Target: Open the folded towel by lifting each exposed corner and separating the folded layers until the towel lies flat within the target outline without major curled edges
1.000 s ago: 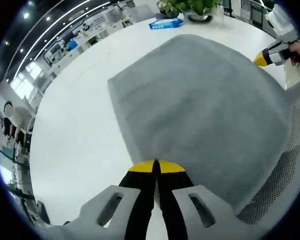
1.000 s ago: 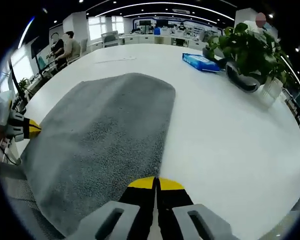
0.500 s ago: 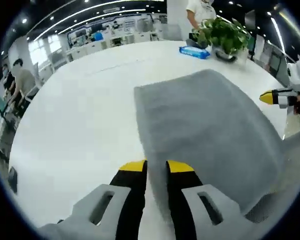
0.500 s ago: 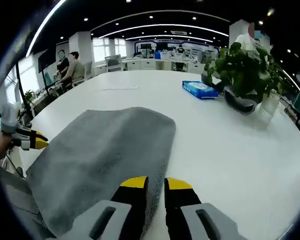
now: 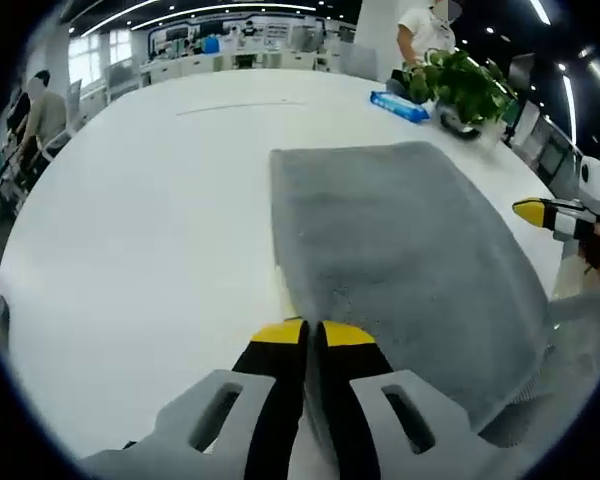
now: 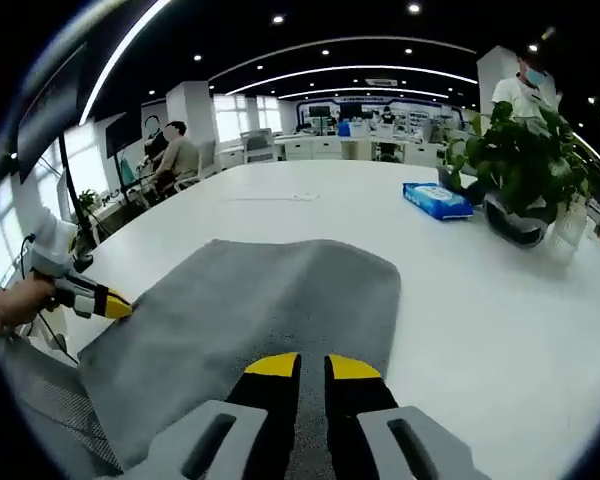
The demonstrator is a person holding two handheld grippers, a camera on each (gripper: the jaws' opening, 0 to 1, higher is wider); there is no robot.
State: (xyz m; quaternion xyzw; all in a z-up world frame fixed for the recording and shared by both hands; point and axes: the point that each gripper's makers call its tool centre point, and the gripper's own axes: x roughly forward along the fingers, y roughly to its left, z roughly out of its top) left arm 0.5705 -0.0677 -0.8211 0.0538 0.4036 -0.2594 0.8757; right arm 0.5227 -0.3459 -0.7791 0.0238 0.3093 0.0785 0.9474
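No brand or label can be read: the blue packet [image 6: 437,198] near the potted plant [image 6: 520,170] carries markings too small to make out

In the left gripper view, the left gripper [image 5: 307,332] has its yellow-tipped jaws pressed together with barely a slit between them, at the near edge of the grey towel [image 5: 400,260]; whether cloth is pinched between them cannot be told. The towel lies spread on the white table [image 5: 130,220], and its near right portion droops over the table edge. The right gripper [image 5: 540,212] comes in from the right, its yellow tip beside the towel's right edge

In the right gripper view, the right gripper [image 6: 300,366] shows a narrow gap between its jaws, with grey towel [image 6: 270,300] visible through the gap; the tips sit over the cloth, and a grip cannot be confirmed. The left gripper [image 6: 105,303], held in a hand [image 6: 15,303], sits at the towel's left edge

Across the table stand the plant and the packet, well apart from the towel. People sit and stand in the office beyond
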